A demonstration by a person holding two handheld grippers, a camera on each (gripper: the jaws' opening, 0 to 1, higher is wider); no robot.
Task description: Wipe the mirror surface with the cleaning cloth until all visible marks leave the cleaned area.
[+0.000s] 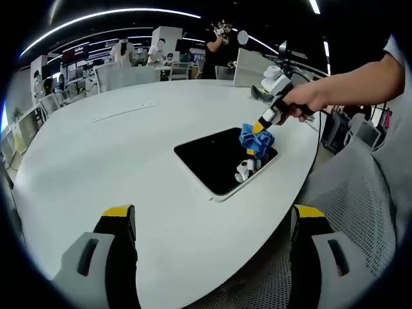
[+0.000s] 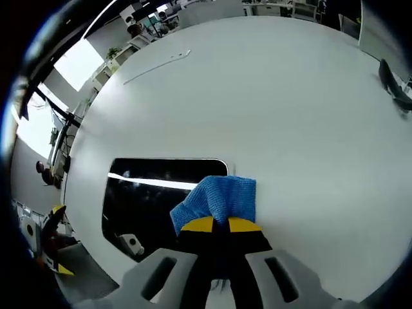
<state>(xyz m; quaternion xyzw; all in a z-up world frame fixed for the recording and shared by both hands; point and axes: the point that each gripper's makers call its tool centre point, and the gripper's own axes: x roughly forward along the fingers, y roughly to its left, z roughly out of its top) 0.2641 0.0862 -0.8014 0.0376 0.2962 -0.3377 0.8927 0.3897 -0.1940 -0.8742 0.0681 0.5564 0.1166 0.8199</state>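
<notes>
A dark rectangular mirror (image 1: 212, 161) lies flat on the white round table (image 1: 109, 154), near its edge. From the right a person's hand brings in my right gripper (image 1: 261, 129), shut on a bunched blue cloth (image 1: 256, 141) that presses on the mirror's right end. In the right gripper view the cloth (image 2: 219, 196) sits at the mirror's (image 2: 154, 199) right edge, pinched between the yellow-tipped jaws of the right gripper (image 2: 219, 225). My left gripper (image 1: 214, 212) hovers wide open above the table's near edge, holding nothing. The mirror reflects ceiling lights and the right gripper.
A grey mesh chair (image 1: 351, 193) stands by the table's right edge. A thin pale strip (image 1: 125, 112) lies on the far tabletop, and a black object (image 2: 394, 87) rests near the table's rim. People and desks are in the background (image 1: 219, 38).
</notes>
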